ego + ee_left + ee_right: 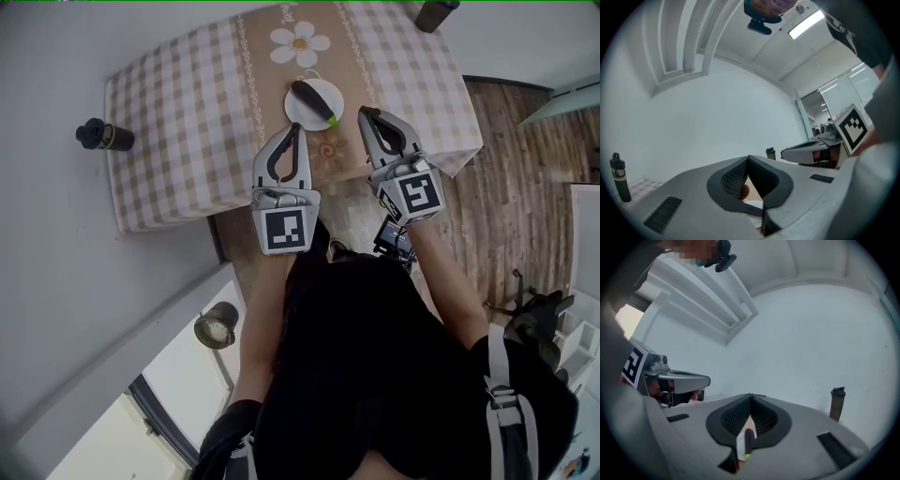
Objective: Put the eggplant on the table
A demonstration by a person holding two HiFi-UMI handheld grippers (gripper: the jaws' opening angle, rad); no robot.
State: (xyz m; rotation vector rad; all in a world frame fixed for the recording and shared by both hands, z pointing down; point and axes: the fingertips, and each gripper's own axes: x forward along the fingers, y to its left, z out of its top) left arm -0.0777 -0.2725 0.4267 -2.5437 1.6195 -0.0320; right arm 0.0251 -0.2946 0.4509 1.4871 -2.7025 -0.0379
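At upper centre of the head view, the eggplant (pixel 316 103) lies on a white plate (pixel 300 113) on the checked table (pixel 187 122). Just below, the left gripper (pixel 294 128) and right gripper (pixel 365 113) are clenched, grasping nothing.

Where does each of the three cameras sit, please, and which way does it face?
Head view: on the person's head, facing steeply down at table, eggplant, plate; arms, torso, left gripper, right gripper show.
Left gripper view: on that gripper, facing level along its shut jaws towards a white wall.
Right gripper view: likewise; eggplant beyond its shut jaws.
Shared: head and right gripper views both show the eggplant.
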